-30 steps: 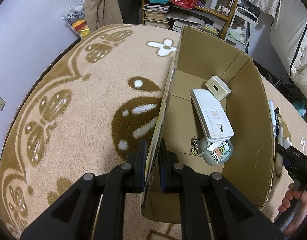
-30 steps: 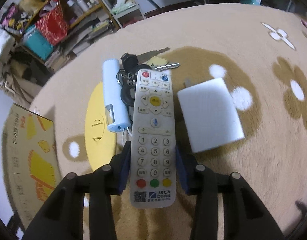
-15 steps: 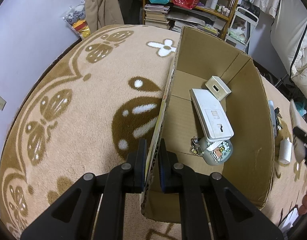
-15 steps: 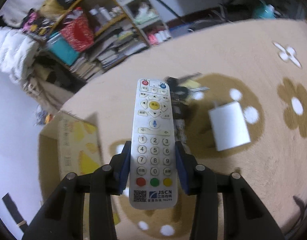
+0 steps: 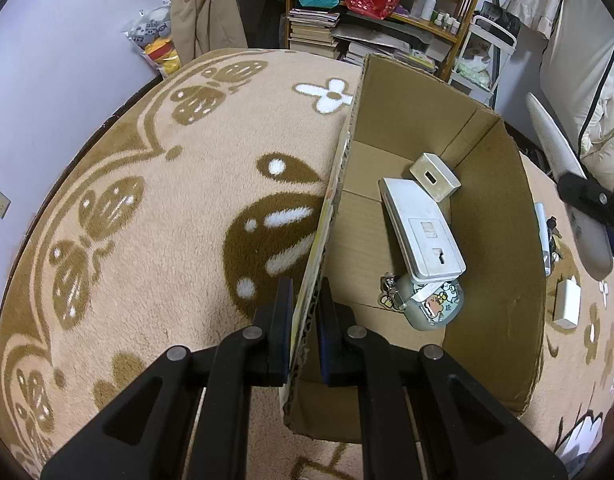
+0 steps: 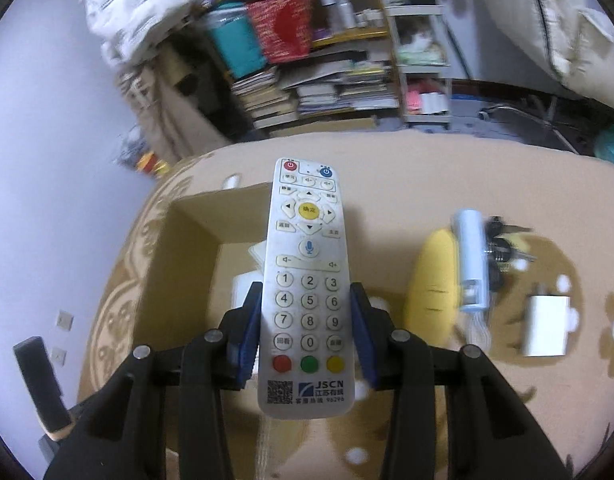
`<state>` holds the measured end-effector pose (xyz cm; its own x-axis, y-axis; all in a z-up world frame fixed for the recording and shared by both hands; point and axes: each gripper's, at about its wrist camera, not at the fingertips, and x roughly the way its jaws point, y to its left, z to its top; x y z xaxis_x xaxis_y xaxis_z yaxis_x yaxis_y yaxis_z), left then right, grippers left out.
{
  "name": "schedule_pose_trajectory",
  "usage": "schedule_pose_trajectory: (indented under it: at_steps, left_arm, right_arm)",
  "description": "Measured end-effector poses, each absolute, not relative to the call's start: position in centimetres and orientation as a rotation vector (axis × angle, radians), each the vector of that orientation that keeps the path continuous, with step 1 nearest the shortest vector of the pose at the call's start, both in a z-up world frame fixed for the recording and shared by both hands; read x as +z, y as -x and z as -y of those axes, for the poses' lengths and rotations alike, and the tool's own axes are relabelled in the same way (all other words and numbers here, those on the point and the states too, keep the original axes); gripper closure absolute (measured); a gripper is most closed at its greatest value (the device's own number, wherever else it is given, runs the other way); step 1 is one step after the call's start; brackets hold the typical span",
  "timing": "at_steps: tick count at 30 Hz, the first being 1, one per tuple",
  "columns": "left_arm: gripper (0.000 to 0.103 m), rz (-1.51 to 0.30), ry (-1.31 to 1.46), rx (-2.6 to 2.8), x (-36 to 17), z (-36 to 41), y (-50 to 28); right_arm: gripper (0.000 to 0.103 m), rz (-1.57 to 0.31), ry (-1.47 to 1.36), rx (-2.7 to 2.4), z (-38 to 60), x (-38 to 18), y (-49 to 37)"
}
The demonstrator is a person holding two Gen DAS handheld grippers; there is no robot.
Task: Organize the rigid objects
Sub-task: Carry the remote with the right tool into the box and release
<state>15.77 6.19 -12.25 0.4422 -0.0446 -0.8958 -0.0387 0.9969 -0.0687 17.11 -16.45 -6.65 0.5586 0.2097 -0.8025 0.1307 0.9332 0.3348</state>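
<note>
**Carrying the remote toward the box**

Lifting the remote (image 6: 307, 276) off the rug (image 5: 167, 208) and swinging it over — a second ago lying among the clutter, now hanging in the air above the box (image 6: 195, 240), nose aimed at the open top. Pinching it by its long edges in the right gripper (image 6: 305, 332), pads pressed on both sides around the number keys, grip looking unchanged through the lift. Blurring at the shelves, so apparently still travelling.

Clamping the near wall of the box (image 5: 327, 240) with the left gripper (image 5: 305, 332), jaws nearly closed on the cardboard edge, one pad outside and one inside — holding it steady and upright, same as a second ago. Showing at the right edge of the left view, the remote (image 5: 563, 160) and its gripper coming in above the far wall.

Already sitting inside: a white flat device (image 5: 423, 228), a small grey block (image 5: 435, 176), a round jar (image 5: 435, 304) with stickers. Waiting beside the box on the rug: a yellow thing (image 6: 431, 280), a blue tube (image 6: 473, 264), keys (image 6: 503, 244), a white charger (image 6: 545, 330).

Judging the pick done and the drop next; needing a lower approach over bare floor in the box.
</note>
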Motion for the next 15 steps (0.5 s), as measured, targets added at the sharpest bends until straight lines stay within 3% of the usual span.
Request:
schedule_pose_trajectory:
  at_steps: [15]
  left_arm:
    - [0.093,-1.110,0.092,-0.004,-12.1,-6.2,-15.7]
  right_arm:
    - [0.059,-1.047,-0.287,0.144,10.9,-8.9,-18.8]
